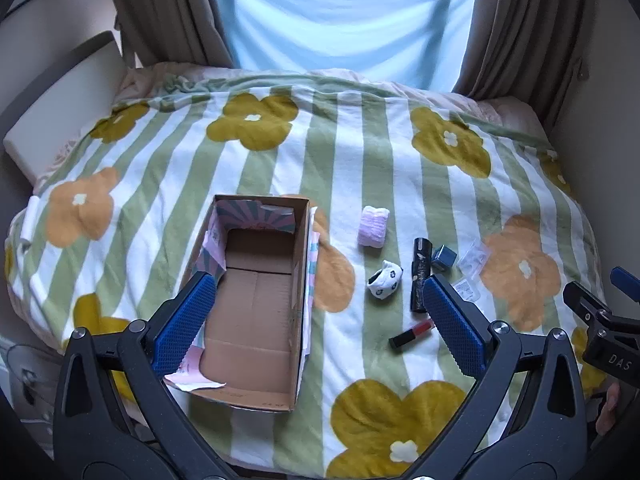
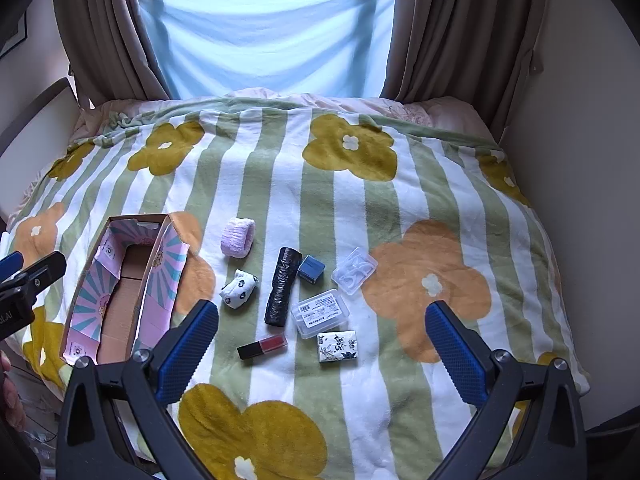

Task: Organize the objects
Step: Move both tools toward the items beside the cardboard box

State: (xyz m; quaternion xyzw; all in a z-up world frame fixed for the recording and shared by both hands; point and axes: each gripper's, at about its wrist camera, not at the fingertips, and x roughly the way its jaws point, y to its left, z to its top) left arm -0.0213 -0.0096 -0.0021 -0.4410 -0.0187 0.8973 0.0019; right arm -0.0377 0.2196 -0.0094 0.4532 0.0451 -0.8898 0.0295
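Note:
An open, empty cardboard box [image 1: 256, 308] [image 2: 120, 292] lies on the flowered blanket. To its right lie a lilac fluffy roll [image 2: 238, 237] [image 1: 373, 226], a white spotted sock ball [image 2: 239, 289] [image 1: 385, 279], a black bag roll [image 2: 283, 286] [image 1: 421, 274], a small blue box [image 2: 311, 267] [image 1: 443, 257], a red lipstick [image 2: 262, 347] [image 1: 412, 332], two clear plastic cases [image 2: 354, 270] [image 2: 320, 313] and a printed tissue pack [image 2: 337, 346]. My left gripper [image 1: 320, 312] is open, hovering over the box's near end. My right gripper [image 2: 322, 334] is open above the small items.
The blanket [image 2: 360, 200] covers a bed that fills the view. A white headboard or bench [image 1: 60, 100] stands at the left. Curtains [image 2: 104, 32] and a pale blue sheet over the window stand behind. A wall [image 2: 580, 160] runs close along the right.

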